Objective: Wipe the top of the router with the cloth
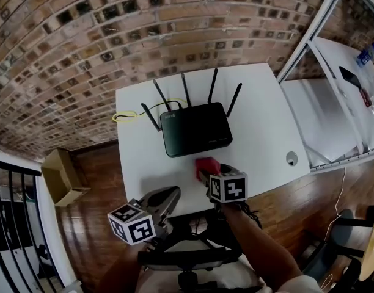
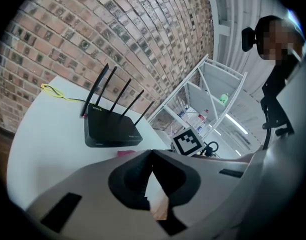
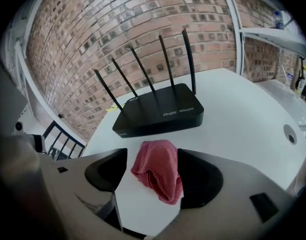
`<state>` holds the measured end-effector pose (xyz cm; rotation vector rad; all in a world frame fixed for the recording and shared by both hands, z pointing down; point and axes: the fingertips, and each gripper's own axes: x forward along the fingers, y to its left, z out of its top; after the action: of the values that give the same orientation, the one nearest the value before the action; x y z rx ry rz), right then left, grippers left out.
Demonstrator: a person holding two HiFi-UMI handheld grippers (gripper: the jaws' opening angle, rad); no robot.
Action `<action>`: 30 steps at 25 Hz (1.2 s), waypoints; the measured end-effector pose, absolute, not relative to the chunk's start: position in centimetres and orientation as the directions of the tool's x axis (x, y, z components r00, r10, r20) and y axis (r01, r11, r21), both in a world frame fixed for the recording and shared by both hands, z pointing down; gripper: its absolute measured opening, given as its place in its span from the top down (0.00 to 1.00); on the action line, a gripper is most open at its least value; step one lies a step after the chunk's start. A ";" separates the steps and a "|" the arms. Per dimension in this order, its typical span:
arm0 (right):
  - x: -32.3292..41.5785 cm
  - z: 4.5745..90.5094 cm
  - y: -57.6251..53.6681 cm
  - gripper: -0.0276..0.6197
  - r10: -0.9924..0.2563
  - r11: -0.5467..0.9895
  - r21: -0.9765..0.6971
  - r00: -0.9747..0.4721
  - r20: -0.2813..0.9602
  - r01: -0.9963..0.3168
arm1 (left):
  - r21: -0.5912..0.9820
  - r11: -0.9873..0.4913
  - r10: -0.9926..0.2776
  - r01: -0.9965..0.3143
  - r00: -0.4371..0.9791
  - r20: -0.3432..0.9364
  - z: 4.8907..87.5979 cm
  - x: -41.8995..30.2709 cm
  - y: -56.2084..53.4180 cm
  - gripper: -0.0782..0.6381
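White surface (image 1: 260,115) by brick wall (image 1: 113,29): router (image 1: 193,129) not yet wiped, red cloth (image 3: 157,174) lying just before it. Wide-open right tongs (image 3: 150,156) straddle the cloth, ungripped; left tongs (image 2: 152,153) clenched, empty. Grasp and wiping remain.

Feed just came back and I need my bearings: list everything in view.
router: one, black, five antennas, mid-table
cloth: one, red, on table before router, between right tool's jaws
cable: one, yellow, on table behind router
table: one, white, beneath router and cloth
cardboard box: one, brown, on floor left of table
left tool: one, grey, jaws together, empty, at table's front edge
right tool: one, grey, jaws open around cloth
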<state>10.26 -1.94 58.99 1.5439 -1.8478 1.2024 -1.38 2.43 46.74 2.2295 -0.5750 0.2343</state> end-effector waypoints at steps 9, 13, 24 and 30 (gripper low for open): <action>10.3 62.1 -2.5 0.53 -0.470 0.049 -0.144 -0.150 0.870 -0.988 | 0.679 -0.546 -0.351 -0.490 0.870 0.345 46.5 -1.4 1.8 0.88; 10.3 62.1 -2.7 0.61 -0.494 0.109 -0.097 -0.139 0.858 -0.989 | 0.679 -0.547 -0.351 -0.489 0.871 0.344 46.5 -1.6 1.4 0.88; 9.4 58.1 -2.2 0.72 -0.573 0.174 -0.182 -0.250 0.781 -0.968 | 0.680 -0.544 -0.348 -0.491 0.870 0.350 46.1 -3.7 0.4 0.88; 7.6 53.3 -4.7 0.72 -0.638 0.286 -0.191 -0.336 0.693 -0.939 | 0.667 -0.569 -0.370 -0.480 0.874 0.314 44.2 -4.5 -1.0 0.88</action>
<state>7.58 -4.75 53.30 1.4086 -2.0692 0.8097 -4.50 -0.97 44.19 2.2373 -0.6097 0.1766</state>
